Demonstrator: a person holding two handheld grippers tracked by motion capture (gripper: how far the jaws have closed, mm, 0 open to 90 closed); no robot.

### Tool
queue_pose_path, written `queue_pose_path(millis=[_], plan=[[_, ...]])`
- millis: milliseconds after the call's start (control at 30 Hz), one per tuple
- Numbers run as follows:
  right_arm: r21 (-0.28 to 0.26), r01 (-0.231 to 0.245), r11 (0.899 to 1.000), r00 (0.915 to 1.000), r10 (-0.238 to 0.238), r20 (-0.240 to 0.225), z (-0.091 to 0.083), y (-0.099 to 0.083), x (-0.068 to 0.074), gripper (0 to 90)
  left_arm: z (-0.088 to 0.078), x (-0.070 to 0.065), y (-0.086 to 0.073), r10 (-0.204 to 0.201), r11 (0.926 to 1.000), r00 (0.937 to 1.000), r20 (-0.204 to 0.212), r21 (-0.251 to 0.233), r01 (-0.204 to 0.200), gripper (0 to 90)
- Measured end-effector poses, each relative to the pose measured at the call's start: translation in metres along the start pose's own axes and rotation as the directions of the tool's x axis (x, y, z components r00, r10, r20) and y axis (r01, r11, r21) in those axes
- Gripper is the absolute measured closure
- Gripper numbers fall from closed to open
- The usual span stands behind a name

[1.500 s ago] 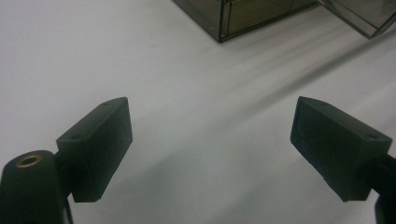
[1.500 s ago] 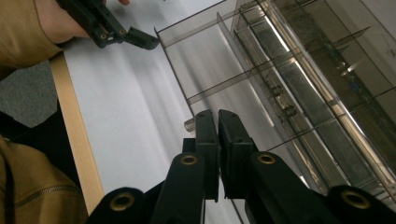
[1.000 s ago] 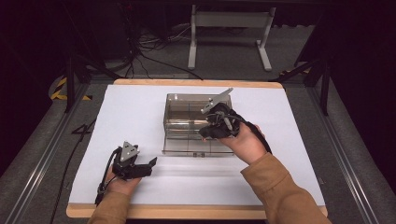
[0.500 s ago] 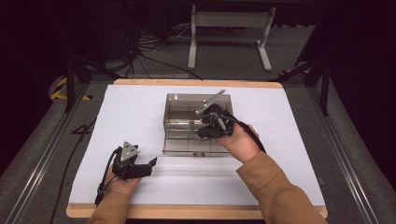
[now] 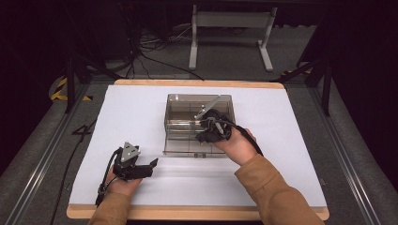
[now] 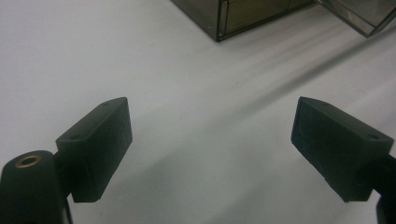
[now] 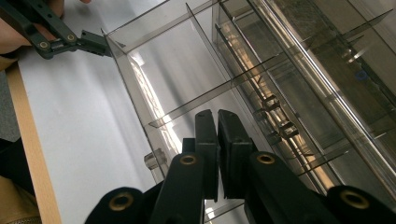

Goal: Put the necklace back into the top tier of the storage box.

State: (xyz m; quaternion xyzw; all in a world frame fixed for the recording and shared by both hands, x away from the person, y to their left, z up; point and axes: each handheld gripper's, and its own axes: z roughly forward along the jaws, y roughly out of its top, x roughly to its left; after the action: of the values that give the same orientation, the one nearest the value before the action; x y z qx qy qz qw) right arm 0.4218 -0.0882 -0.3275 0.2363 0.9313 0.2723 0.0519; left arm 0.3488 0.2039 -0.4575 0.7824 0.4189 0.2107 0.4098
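Observation:
A smoky clear plastic box (image 5: pixel 199 105) stands mid-table, its drawer (image 5: pixel 185 146) pulled out toward me. In the right gripper view the drawer (image 7: pixel 187 70) shows thin dividers and bare compartments. My right gripper (image 5: pixel 201 137) hangs over the drawer's right part, and its jaws (image 7: pixel 217 122) are shut with nothing between them. My left gripper (image 5: pixel 150 167) rests low on the white sheet at the front left, well apart from the box. Its jaws (image 6: pixel 210 140) stand open over bare paper, and a corner of the box (image 6: pixel 224 21) lies ahead of them.
A white sheet (image 5: pixel 141 108) covers the wooden table (image 5: pixel 197 83). A small clear knob (image 7: pixel 154 159) sits on the drawer's front. Cables and a metal stand (image 5: pixel 230 18) lie on the floor beyond the far edge. My left gripper (image 7: pixel 70 39) appears far off in the right gripper view.
My right gripper has sunk a little and shifted left, closer to the open drawer, still shut. The left gripper has stayed where it was.

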Motion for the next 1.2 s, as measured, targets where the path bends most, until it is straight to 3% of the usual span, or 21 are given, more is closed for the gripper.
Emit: queue_pose_path(millis=[833,1200], plan=[[0.044,0.016,0.999,0.9996,-0.017,0.021,0.013,-0.007,0.0,86.6,0.0,0.0,0.0,-0.001,1.0,1.0,-0.001,0.0,0.001,13.0],[0.011,0.056,0.998,0.998,-0.056,0.03,0.01,-0.008,0.002,74.2,0.0,0.0,0.0,0.001,1.0,1.0,-0.001,0.001,-0.001,13.1]])
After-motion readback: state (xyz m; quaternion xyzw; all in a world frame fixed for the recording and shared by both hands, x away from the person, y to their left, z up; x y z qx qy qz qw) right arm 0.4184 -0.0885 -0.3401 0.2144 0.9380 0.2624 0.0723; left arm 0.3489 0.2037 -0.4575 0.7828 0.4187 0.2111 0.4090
